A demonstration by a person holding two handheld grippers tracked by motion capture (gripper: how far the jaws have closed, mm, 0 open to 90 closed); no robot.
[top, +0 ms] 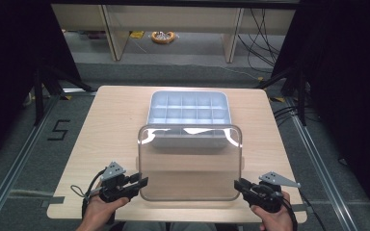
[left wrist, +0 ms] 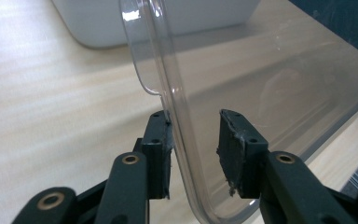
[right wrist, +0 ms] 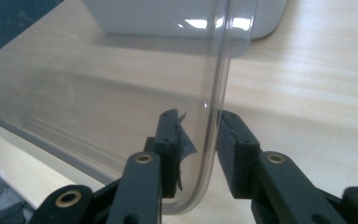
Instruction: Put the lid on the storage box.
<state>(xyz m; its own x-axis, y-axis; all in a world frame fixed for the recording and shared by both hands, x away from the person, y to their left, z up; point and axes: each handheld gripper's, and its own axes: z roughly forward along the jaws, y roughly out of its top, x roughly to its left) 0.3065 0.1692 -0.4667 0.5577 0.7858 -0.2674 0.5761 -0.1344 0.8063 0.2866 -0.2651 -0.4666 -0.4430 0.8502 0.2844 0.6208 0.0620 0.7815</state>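
You hold the clear lid (top: 190, 163) by its two short sides, one gripper on each, so the wide sheet stays balanced instead of twisting. Your left gripper (top: 142, 183) is clamped on the lid's left edge; in the left gripper view the rim (left wrist: 177, 140) runs between the pads, the outer pad (left wrist: 161, 140) touching it. Your right gripper (top: 238, 185) is clenched on the opposite edge, where the curved rim (right wrist: 209, 140) passes between its pads. Both grips sit at the lid's near corners, which seems to tip its far edge up and let it hang over the near rim of the white tray (top: 189, 113). That tray sits just behind the lid on the table (top: 111, 120), its compartments open upward. The lid faces the tray squarely, probably so you can carry it forward and lower it over the compartments.
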